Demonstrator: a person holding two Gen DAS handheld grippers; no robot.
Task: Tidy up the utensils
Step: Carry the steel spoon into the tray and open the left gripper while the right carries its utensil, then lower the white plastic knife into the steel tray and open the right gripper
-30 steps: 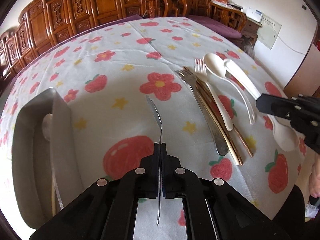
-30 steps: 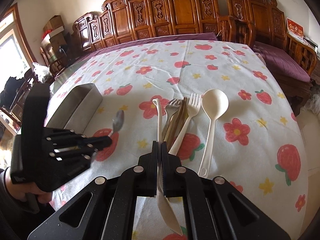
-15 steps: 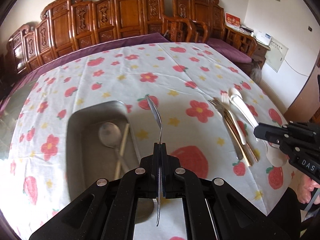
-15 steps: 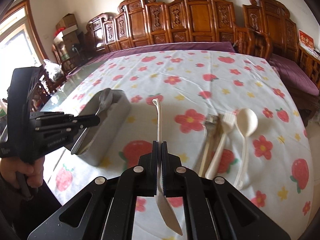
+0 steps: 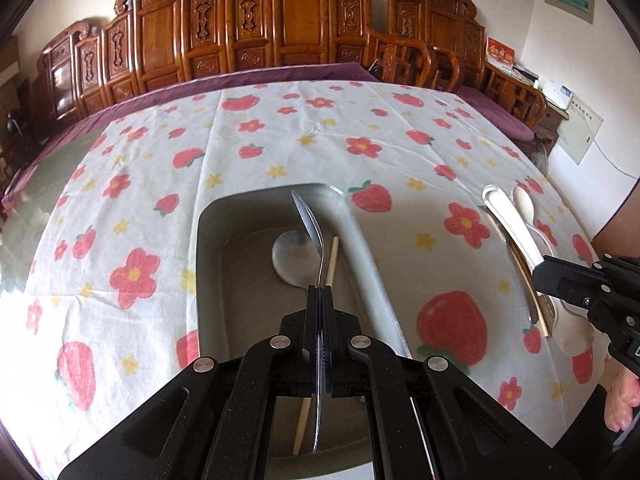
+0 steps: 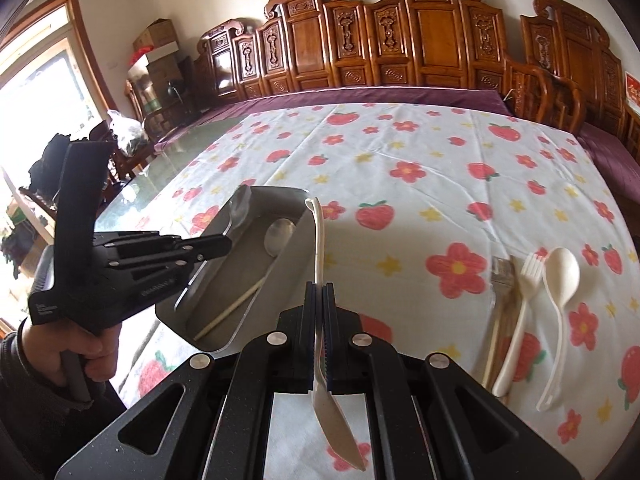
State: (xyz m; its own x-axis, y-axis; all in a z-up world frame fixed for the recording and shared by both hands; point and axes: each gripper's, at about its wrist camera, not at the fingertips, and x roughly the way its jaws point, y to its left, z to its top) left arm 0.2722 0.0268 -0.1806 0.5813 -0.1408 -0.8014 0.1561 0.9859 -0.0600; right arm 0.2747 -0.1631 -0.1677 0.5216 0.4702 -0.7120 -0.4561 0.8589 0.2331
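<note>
1. Left gripper [image 5: 321,290] – jaws closed on a metal spoon [image 5: 314,232], held edge-on over the steel tray [image 5: 208,280].
2. Right gripper [image 6: 319,286] – jaws closed on a cream plastic spoon [image 6: 318,236], handle pointing far, just right of the tray.
3. Tray contents – one metal spoon [image 6: 279,232], one chopstick [image 6: 230,308].
4. Tablecloth [image 6: 420,184], right side – plastic fork [image 6: 520,312], cream spoon [image 6: 560,292], remaining utensils [image 6: 500,292] lying together.
</note>
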